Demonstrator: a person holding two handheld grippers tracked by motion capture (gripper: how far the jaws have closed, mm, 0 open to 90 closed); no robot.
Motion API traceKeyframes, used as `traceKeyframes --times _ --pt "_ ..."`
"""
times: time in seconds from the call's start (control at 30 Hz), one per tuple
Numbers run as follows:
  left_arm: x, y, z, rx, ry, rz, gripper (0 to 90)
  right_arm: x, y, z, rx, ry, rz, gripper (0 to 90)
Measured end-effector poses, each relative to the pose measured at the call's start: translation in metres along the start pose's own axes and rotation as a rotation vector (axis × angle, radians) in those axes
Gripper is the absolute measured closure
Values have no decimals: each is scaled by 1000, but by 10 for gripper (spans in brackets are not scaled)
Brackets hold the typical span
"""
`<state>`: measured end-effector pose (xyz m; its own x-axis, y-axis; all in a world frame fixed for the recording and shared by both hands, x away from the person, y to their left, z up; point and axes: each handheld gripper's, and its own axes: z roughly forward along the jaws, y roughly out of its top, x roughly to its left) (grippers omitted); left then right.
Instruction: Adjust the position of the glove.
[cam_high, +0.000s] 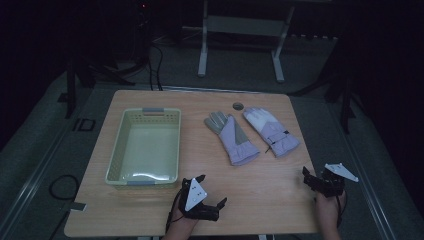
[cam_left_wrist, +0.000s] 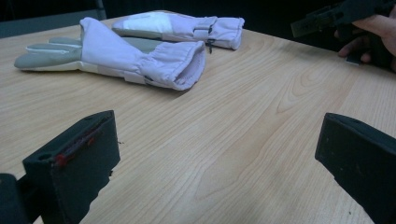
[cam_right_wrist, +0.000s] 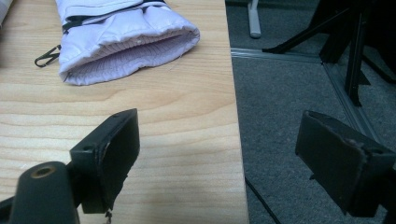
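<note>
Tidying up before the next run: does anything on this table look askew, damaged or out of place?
Nothing stands out. Two lilac gloves, the left glove and the right glove, lie flat side by side, cuffs toward the person. The basket sits squarely on the table. The left gripper and right gripper are open, holding nothing.

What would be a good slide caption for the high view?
Two lilac gloves lie beside an empty basket on a wooden table, both handheld claws, left and right, open.
</note>
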<state>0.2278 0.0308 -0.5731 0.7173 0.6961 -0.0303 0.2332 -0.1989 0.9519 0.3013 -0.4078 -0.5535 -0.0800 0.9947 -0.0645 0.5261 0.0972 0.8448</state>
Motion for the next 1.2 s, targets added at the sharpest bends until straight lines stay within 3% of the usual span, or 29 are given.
traceKeyframes --times 0.57,0.77,0.97,1.07,1.1,1.17,1.2 --pt "-4 0 1 5 -2 32 0 13 6 2 136 61 -49 130" --pt "-4 0 1 6 -3 38 0 14 16 -2 146 84 -28 130" --pt "-5 0 1 5 -6 43 0 26 33 -8 159 101 -79 117" --pt "-5 0 1 6 -8 42 0 32 45 -11 131 96 -96 115" --pt "-5 0 0 6 -8 42 0 33 49 -12 129 101 -89 147" --pt "-5 0 0 6 -9 42 0 33 58 -12 146 177 -75 152" --pt "-5 0 1 6 -9 41 0 34 61 -12 147 184 -75 152"
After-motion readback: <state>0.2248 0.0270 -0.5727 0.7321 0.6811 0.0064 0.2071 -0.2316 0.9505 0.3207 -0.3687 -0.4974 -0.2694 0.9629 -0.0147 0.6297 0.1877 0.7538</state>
